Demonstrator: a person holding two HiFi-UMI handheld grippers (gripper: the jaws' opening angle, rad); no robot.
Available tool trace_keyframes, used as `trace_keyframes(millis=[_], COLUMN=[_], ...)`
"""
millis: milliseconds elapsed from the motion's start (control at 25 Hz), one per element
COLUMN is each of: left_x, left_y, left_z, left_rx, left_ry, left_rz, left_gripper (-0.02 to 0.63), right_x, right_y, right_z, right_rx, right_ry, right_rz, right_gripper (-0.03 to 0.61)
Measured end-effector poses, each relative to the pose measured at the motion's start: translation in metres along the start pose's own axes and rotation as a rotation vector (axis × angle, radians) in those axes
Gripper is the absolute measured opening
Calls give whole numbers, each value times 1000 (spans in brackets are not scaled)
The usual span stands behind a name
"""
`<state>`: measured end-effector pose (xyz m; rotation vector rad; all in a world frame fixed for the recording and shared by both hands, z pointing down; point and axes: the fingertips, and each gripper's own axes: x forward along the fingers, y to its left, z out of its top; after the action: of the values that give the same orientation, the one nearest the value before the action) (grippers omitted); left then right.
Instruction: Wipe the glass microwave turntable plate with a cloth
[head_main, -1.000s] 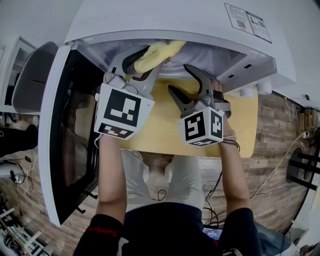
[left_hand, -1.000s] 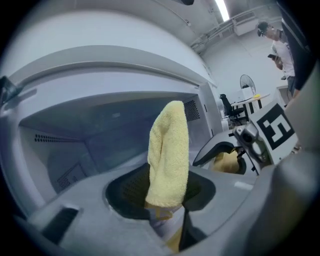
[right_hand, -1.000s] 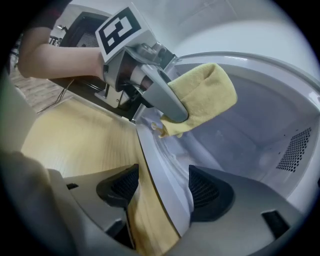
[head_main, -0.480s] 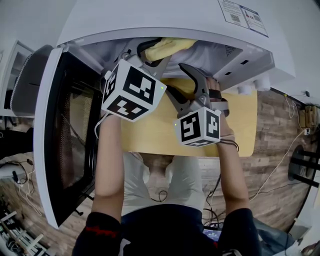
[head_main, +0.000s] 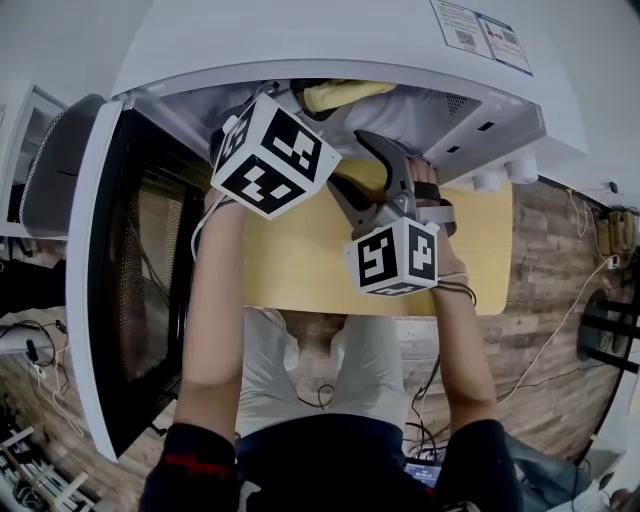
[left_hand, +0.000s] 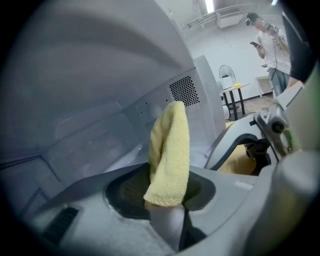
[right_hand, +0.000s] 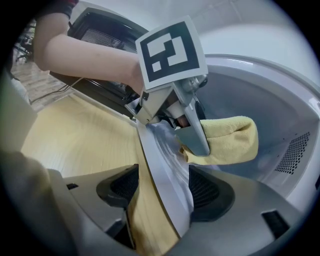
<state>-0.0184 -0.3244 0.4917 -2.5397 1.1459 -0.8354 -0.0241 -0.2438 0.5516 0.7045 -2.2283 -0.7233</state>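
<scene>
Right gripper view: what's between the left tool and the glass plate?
In that view, only the yellow cloth, clamped in the left tool, lies between them, touching the glass plate.

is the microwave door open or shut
Open: the door is swung out leftward, and the microwave cavity is exposed.

Reaching forward with left forearm (head_main: 215, 310) and right forearm (head_main: 465, 345), side by side. Pinching the yellow cloth (left_hand: 169, 155) tight in the left gripper (left_hand: 167, 200), held up higher and tilted. Clamping the right gripper (right_hand: 164, 190) onto the edge of the glass turntable plate (right_hand: 162, 160), just beside the left.
</scene>
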Motion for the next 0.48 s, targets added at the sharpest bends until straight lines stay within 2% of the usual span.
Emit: trace_keyframes(millis=[200, 480], left_x=[13, 21], left_y=[-5, -12], left_z=[2, 0], left_rx=[16, -13], left_ry=[-7, -12], left_rz=[-41, -90], left_gripper=[132, 130], right_x=[1, 1], right_y=[-1, 1], right_z=[0, -1], right_rx=[-3, -15], right_ry=[5, 9], right_rz=[-7, -8], right_gripper=[276, 276])
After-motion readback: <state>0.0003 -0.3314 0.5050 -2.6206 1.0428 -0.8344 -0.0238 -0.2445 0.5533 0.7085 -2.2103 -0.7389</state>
